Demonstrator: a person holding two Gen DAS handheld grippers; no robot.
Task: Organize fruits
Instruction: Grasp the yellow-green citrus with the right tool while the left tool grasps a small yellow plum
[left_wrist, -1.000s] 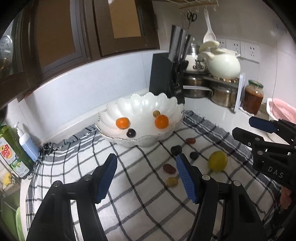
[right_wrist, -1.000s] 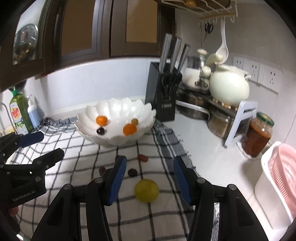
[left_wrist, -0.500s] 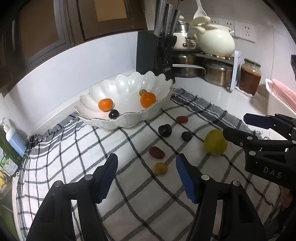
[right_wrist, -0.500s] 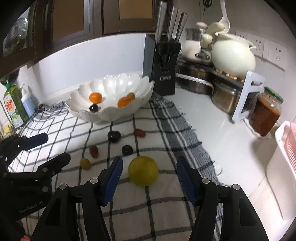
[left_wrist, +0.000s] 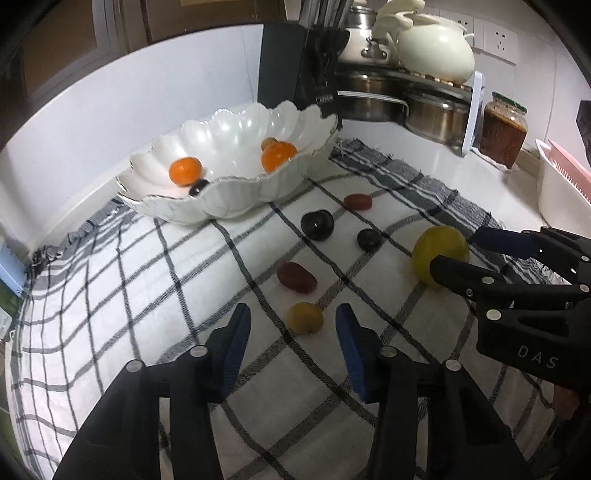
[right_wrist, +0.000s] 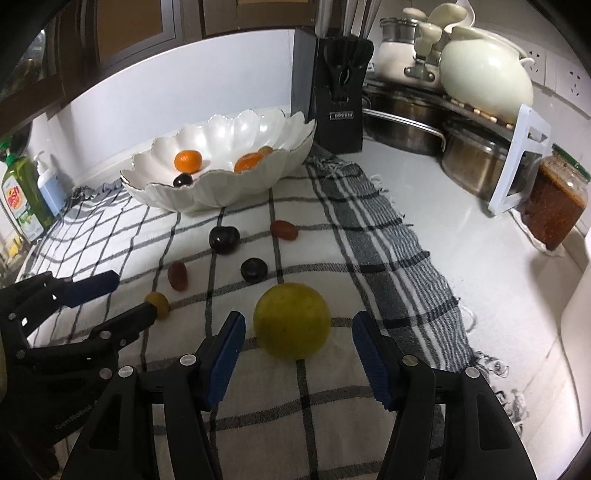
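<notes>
A white scalloped bowl (left_wrist: 236, 199) (right_wrist: 221, 192) holds two oranges (left_wrist: 185, 171), a dark grape and a small brownish fruit. Several loose fruits lie on the checked cloth (left_wrist: 110, 295). My left gripper (left_wrist: 293, 325) is open, with a small yellow fruit (left_wrist: 305, 317) (right_wrist: 157, 303) just ahead between its fingertips. My right gripper (right_wrist: 299, 332) (left_wrist: 452, 251) is open around a large yellow-green fruit (right_wrist: 291, 319) (left_wrist: 439, 251), apart from it. Dark plums (right_wrist: 224, 239) (right_wrist: 253, 269), a red grape (right_wrist: 177, 275) and a red tomato (right_wrist: 284, 229) lie beyond.
A black knife block (right_wrist: 338, 99) stands behind the bowl. Steel pots and a cream teapot (right_wrist: 484, 77) sit at the back right, with a jar of red sauce (right_wrist: 554, 206) and a pink rack (left_wrist: 561, 192). Soap bottles (right_wrist: 22, 195) stand at far left.
Both grippers have moved forward and down toward the cloth. The left now has the small yellow fruit at its fingertips, and the right now brackets the large yellow-green fruit.
</notes>
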